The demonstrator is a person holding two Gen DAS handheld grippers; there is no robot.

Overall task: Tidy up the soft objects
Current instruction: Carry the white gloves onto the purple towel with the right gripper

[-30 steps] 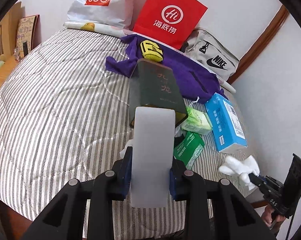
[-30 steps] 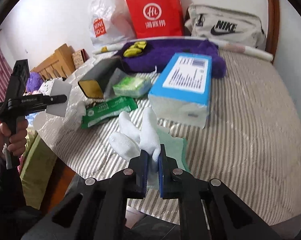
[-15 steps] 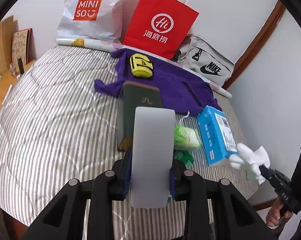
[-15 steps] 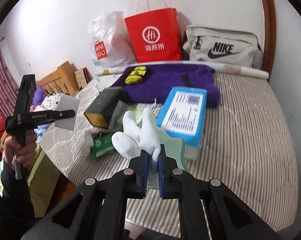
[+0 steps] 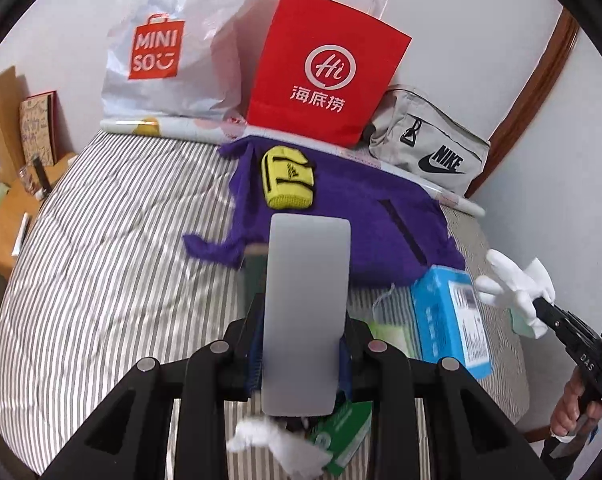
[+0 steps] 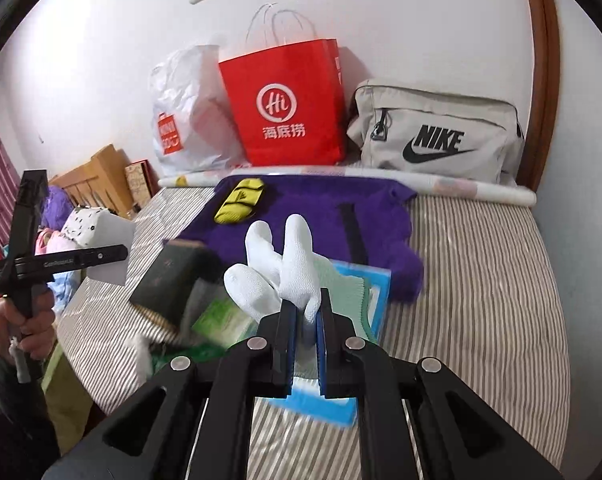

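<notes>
Between your left gripper's (image 5: 301, 344) jaws sits a pale grey rectangular foam block (image 5: 307, 312), clamped at its sides so it stands clear above the striped bed (image 5: 101, 280). Through the right view, your right gripper (image 6: 304, 320) pinches a white knitted glove (image 6: 279, 272) by the cuff, fingers up, probably for carrying toward the red paper bag (image 6: 293, 104).

- A pale grey, flat rectangular foam pad (image 5: 305, 312) is held upright above the bed.
- A white knitted glove with a green cuff (image 6: 289, 268) is held aloft, fingers upward.
</notes>
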